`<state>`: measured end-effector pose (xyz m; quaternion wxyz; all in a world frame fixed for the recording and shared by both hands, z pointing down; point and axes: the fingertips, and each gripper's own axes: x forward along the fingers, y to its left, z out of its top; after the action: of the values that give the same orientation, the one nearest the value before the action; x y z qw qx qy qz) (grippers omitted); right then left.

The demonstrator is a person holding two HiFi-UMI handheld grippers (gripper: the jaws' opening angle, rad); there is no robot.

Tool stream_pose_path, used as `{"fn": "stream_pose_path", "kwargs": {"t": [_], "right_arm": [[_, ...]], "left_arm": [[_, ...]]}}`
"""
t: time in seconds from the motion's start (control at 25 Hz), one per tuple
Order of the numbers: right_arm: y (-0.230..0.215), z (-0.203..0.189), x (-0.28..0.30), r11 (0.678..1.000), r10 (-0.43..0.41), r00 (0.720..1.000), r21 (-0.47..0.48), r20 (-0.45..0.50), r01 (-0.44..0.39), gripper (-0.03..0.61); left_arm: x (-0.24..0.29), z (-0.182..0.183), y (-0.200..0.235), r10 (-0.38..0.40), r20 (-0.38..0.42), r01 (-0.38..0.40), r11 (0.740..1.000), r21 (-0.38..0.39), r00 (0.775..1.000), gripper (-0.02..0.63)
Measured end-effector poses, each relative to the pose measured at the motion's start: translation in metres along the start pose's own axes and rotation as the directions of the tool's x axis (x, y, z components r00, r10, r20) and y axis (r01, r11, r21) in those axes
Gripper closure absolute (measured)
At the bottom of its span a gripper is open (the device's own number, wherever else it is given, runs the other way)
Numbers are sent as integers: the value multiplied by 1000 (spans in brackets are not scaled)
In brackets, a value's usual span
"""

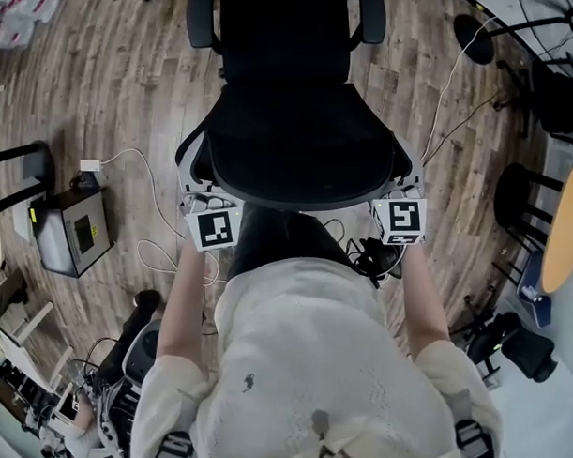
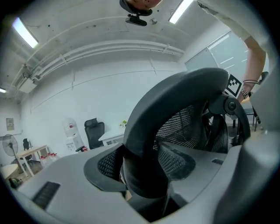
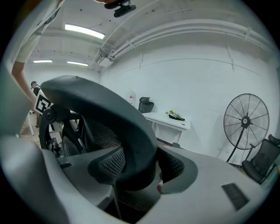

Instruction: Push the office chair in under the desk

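Black office chair [image 1: 297, 129], wood-grain floor [image 1: 122, 98]

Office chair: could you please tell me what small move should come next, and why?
Probably a gentle, even push forward with both. The left gripper and right gripper are each shut on the backrest rim, one per side, so equal pressure should roll the office chair straight.

Black open-weave mesh cloth and a smooth matt dark plastic rim on the office chair [image 1: 297, 129], matt grey plastic left gripper [image 2: 142, 175] and right gripper [image 3: 135, 175], grainy wood-plank floor [image 1: 122, 88], cream knit cloth top [image 1: 310, 363].
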<state>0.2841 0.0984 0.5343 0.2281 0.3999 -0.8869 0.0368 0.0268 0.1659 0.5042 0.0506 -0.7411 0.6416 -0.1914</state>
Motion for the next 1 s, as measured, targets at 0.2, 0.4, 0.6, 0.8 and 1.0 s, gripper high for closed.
{"fn": "stream_pose_path", "kwargs": {"t": [0.2, 0.4, 0.6, 0.8, 1.0], "right_arm": [[-3, -3, -3, 1000, 10, 1000, 7, -12, -10, 337], [1, -3, 0, 1000, 14, 1000, 18, -16, -14, 337], [3, 1, 6, 1000, 1, 1000, 18, -10, -1, 337], [6, 7, 13, 1000, -6, 1000, 15, -7, 7, 337], [4, 12, 24, 1000, -6, 1000, 17, -6, 6, 337]], "left_arm": [[-1, -2, -5, 5, -10, -5, 1000, -25, 1000, 345], [0, -5, -1, 10, -4, -10, 999, -37, 1000, 345], [4, -9, 8, 3, -12, -4, 1000, -28, 1000, 345], [9, -11, 17, -3, -10, 3, 1000, -30, 1000, 345], [19, -12, 25, -1, -11, 1, 1000, -24, 1000, 345]]}}
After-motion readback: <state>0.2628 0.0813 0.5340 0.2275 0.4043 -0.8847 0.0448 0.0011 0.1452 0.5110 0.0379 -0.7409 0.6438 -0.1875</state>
